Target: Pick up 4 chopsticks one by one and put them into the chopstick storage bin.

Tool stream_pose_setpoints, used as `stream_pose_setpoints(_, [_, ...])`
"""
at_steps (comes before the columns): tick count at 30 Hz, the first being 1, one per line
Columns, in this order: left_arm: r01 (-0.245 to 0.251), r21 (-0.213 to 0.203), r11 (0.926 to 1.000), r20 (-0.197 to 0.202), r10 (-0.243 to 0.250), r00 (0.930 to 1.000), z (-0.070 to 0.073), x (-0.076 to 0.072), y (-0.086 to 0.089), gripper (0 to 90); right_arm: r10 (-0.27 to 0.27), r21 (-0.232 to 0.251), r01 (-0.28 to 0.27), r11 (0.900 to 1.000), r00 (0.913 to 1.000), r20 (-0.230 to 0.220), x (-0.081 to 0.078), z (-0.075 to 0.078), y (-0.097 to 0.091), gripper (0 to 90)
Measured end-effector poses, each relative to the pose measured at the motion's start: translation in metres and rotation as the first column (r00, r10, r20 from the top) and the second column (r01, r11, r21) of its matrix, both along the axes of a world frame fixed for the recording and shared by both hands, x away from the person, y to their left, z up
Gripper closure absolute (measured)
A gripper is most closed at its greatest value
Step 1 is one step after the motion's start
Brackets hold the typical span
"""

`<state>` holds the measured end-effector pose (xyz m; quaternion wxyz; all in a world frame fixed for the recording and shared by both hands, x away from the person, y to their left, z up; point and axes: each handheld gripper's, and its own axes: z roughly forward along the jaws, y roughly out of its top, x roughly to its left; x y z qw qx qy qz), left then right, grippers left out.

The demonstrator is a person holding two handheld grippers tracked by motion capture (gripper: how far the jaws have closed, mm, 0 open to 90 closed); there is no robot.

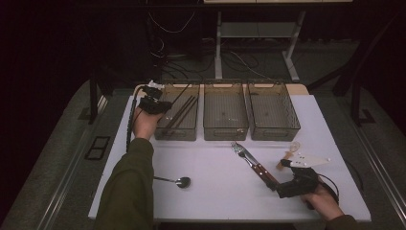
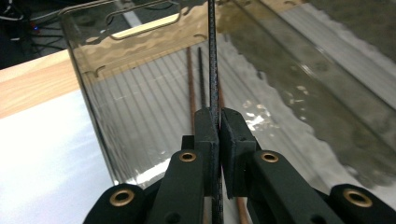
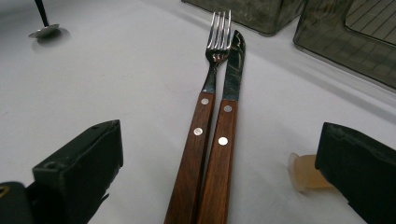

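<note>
My left gripper (image 1: 155, 103) hangs over the near left corner of the left clear bin (image 1: 176, 130). In the left gripper view its jaws (image 2: 218, 116) are shut on a thin black chopstick (image 2: 213, 65) that points into the bin. A brown chopstick (image 2: 190, 84) and a black one (image 2: 201, 74) lie on the bin floor. My right gripper (image 1: 283, 186) rests low at the table's front right, open (image 3: 219, 130). A wood-handled fork (image 3: 212, 56) and knife (image 3: 233, 70) lie side by side between its wide jaws, untouched.
Two more clear bins, middle (image 1: 225, 133) and right (image 1: 274, 134), stand in the row at the back. A metal spoon (image 1: 181, 181) lies near the left forearm. A small tan translucent piece (image 3: 303, 172) sits beside the right jaw. The white table (image 1: 215, 201) ends near the front.
</note>
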<state>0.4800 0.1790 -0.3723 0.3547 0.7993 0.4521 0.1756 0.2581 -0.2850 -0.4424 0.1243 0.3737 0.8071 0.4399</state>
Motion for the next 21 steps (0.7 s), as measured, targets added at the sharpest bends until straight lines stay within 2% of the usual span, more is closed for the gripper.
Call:
stream_pose_setpoints(7, [-0.005,-0.008,1.0,-0.022,0.004,0.9997,-0.008,0.004,0.0,84.0,0.004,0.002,-0.004,1.0,1.0,-0.002,0.0,0.0,0.0,1.1])
stream_pose_setpoints(9, [-0.003,0.0,1.0,-0.025,0.003,0.9997,-0.008,0.004,0.0,76.4,0.007,0.001,-0.007,1.0,1.0,-0.001,0.0,0.0,0.0,1.1])
stream_pose_setpoints(15, [0.021,-0.009,0.9997,-0.018,-0.021,0.9996,-0.005,-0.001,-0.001,66.9,0.007,0.0,-0.007,1.0,1.0,0.0,0.0,0.0,0.0,1.1])
stream_pose_setpoints(21, [0.076,-0.012,0.9971,-0.004,-0.076,0.9971,-0.003,-0.011,-0.001,57.6,0.007,-0.005,-0.007,1.0,1.0,-0.002,0.0,0.0,0.001,1.1])
